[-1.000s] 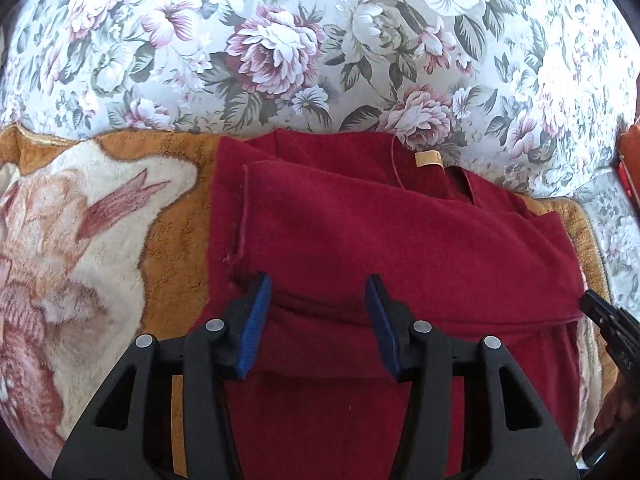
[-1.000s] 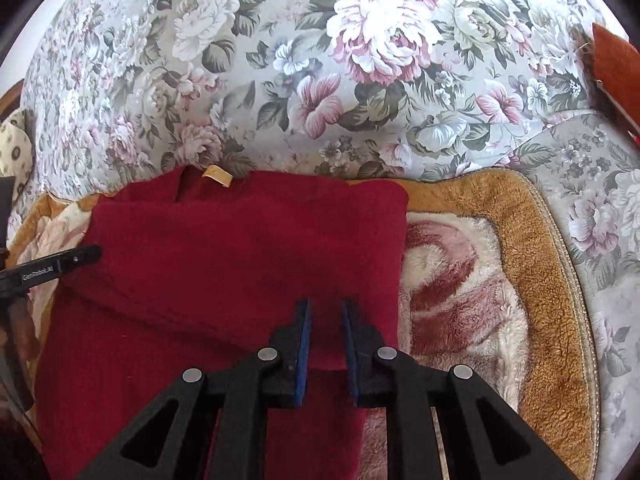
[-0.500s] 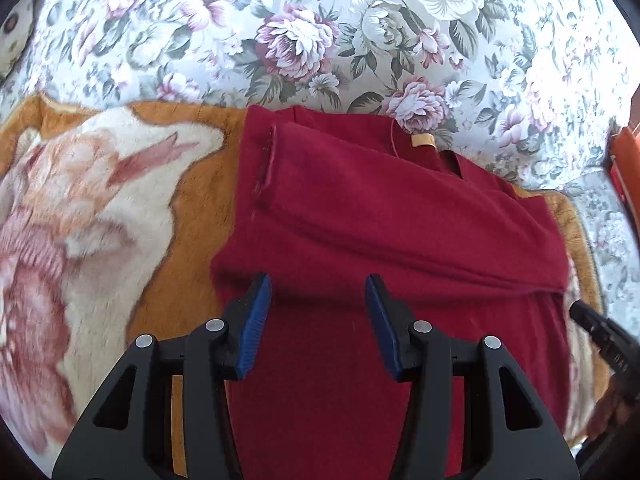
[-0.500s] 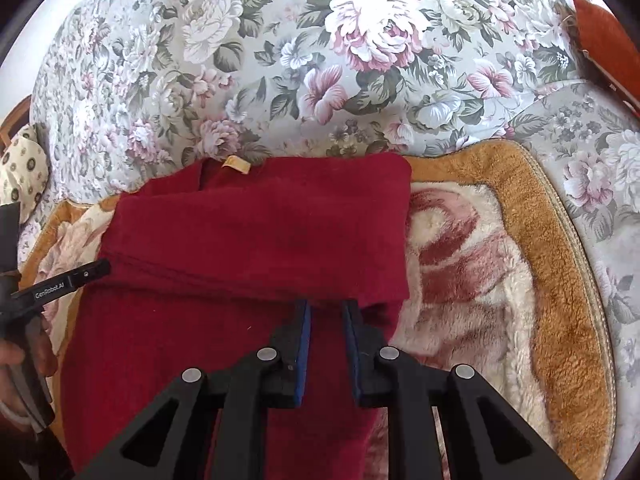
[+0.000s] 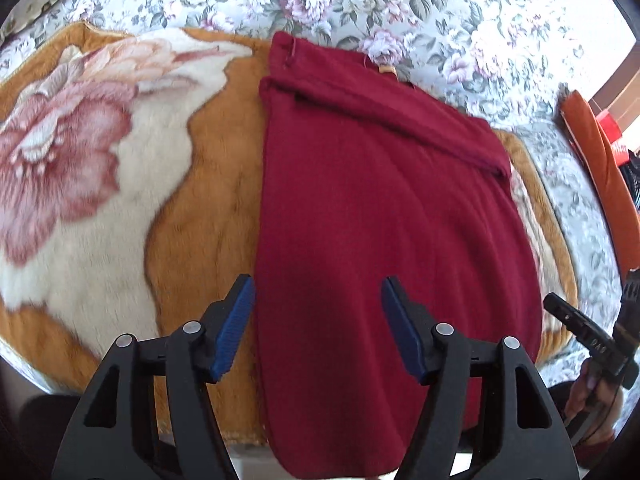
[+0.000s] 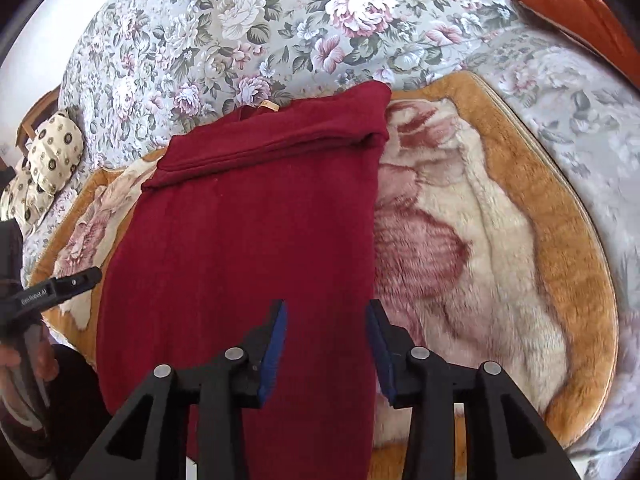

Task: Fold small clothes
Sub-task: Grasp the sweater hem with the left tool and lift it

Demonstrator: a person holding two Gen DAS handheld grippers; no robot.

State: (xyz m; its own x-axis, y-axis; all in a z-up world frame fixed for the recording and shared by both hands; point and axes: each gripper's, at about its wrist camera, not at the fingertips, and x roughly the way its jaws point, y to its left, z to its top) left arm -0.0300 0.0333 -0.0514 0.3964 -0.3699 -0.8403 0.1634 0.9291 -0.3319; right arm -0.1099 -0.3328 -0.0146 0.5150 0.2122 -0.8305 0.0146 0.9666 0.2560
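Note:
A dark red knit garment (image 5: 380, 216) lies flat on a plush rug, its far end folded back over itself as a thick band (image 5: 392, 108) with a small tan label (image 5: 386, 69). My left gripper (image 5: 318, 316) hovers over the garment's near left edge, its jaws opening, blue pads (image 5: 236, 320) bare. The same garment (image 6: 248, 248) fills the right wrist view. There my right gripper (image 6: 326, 340) stands above its near right edge, jaws opening and nothing pinched. The other gripper's black tip shows at each view's side.
The orange-bordered plush rug (image 5: 120, 216) with a pink flower pattern covers a floral-print sofa (image 6: 248, 32). An orange cushion (image 6: 580, 12) lies at the right, a spotted cream pillow (image 6: 44, 160) at the left. A hand (image 5: 592, 396) holds the right gripper.
Both grippers have drawn back from the folded band toward the garment's near end. Both jaws have widened, the right from almost shut; the fold lies where it was laid.

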